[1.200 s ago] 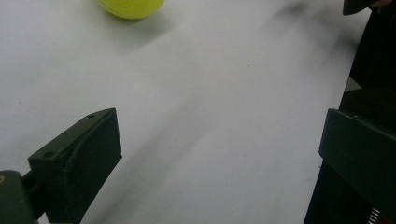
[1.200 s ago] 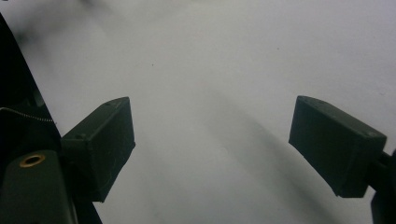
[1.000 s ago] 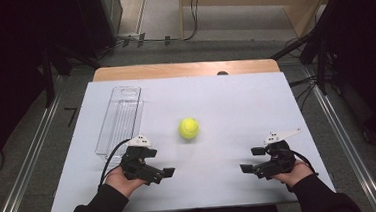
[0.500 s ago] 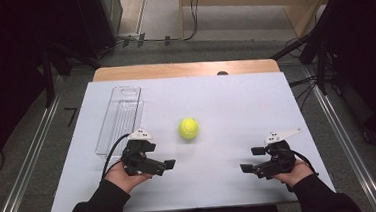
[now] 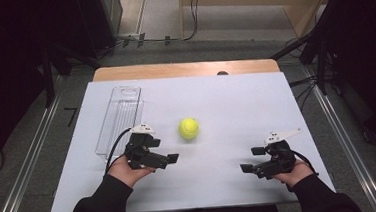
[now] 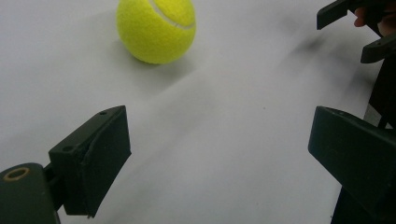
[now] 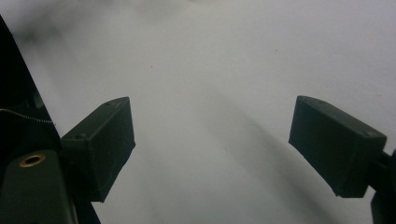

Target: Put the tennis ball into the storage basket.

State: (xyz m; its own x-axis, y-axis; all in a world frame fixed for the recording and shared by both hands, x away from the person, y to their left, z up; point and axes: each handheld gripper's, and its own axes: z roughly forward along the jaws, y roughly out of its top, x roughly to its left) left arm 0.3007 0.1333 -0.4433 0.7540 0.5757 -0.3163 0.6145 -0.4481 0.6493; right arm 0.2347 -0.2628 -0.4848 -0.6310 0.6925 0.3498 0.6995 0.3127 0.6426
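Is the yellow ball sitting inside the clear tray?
No, the tennis ball lies on the bare white table, apart from the clear tray, which stands off to its left.

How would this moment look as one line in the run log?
left gripper: open, near tennis ball, not touching | right gripper: open, nothing between fingers | clear tray: left of ball | table: white

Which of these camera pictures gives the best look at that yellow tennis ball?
The left gripper view: the tennis ball is close and sharp, its seam visible, resting on the white table. The high view shows it small, beyond the left gripper. The right gripper view looks at bare table between open jaws.
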